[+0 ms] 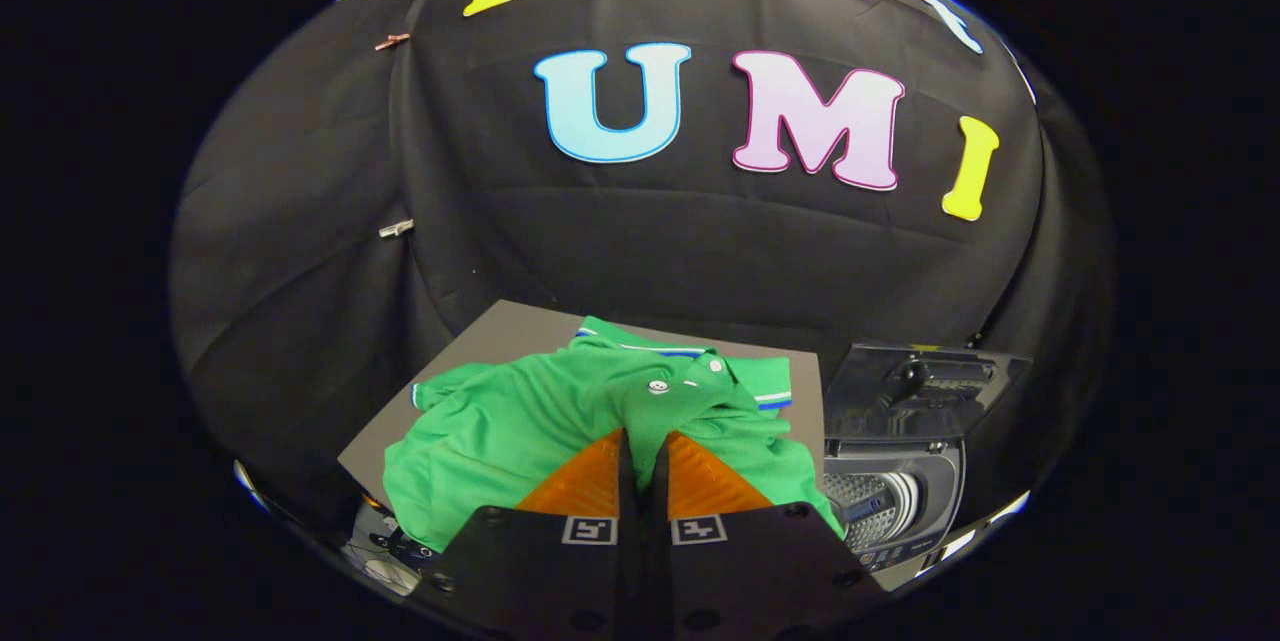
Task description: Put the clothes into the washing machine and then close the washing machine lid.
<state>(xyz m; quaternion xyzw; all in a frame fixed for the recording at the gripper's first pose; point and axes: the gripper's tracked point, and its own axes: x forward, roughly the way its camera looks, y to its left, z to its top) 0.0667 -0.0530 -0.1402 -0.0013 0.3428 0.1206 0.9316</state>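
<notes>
Shirt [520, 431]: lies crumpled on the desk [500, 321], its collar and buttons just ahead of your jaws.
Jaws [643, 446]: nearly closed, with a fold of fabric pinched between the tips; you appear to have hold of it.
Washer [895, 491]: off to the right of the jaws, lid [920, 386] up, drum open.
Handling: light, soft and limp, so it will drape and trail; the placket fold is probably a fair spot, but lift high enough to clear the rim.
</notes>
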